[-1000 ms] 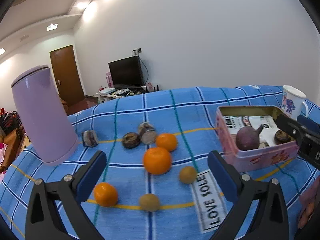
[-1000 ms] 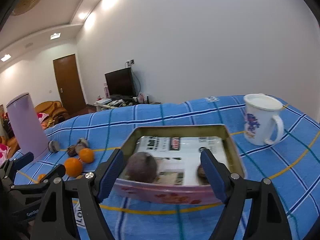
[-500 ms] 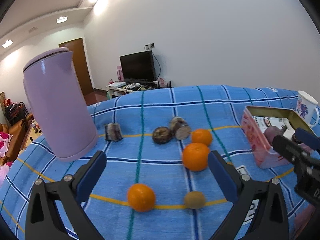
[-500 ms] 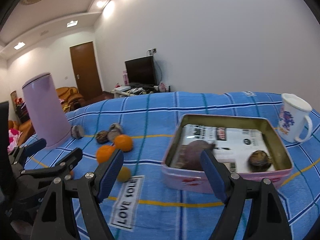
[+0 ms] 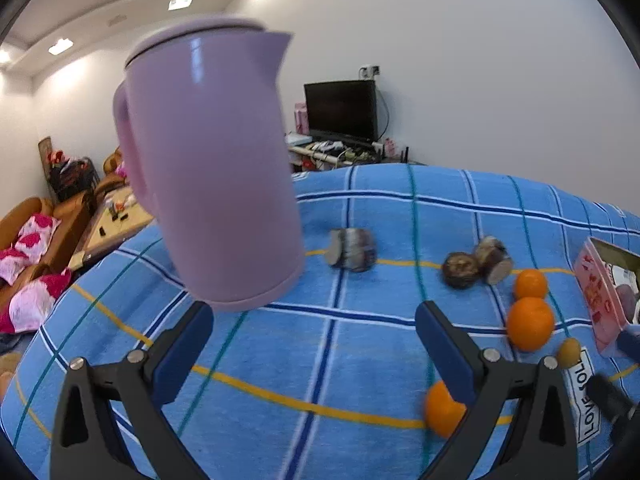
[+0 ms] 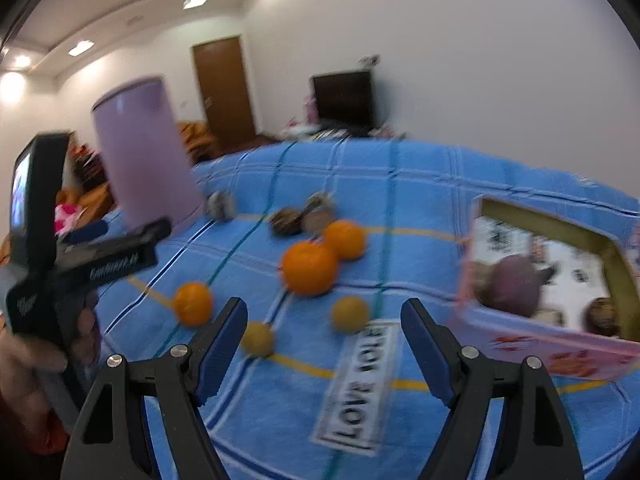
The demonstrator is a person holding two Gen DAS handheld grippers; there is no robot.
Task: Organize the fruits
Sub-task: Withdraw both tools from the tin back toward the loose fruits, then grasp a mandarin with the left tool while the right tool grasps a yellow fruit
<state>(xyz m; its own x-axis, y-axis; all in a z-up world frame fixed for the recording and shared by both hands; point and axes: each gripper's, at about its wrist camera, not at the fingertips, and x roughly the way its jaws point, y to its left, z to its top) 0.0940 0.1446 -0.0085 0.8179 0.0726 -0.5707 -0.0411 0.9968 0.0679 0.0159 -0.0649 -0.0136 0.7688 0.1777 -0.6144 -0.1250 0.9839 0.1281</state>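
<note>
Left wrist view shows the left claw (image 5: 312, 340) with its jaws spread wide and nothing between them, above a surface (image 5: 360, 344) covered in a blue checked cloth. A purple jug (image 5: 212, 176) stands close ahead on the left. Beyond it lie three brown cut pieces (image 5: 352, 249), and to the right three oranges (image 5: 529, 323), one partly hidden behind the right finger. A small yellow-brown fruit (image 5: 569, 351) sits beside a label reading LOVE SOLE (image 5: 588, 398). Right wrist view, blurred, shows the right claw (image 6: 322, 340) also wide open and empty, over the oranges (image 6: 310, 267) and two small yellow-brown fruits (image 6: 350, 314). On the right stands a pink tin (image 6: 556, 350) holding a dark purple fruit (image 6: 516, 286) and a small brown one (image 6: 604, 314).
</note>
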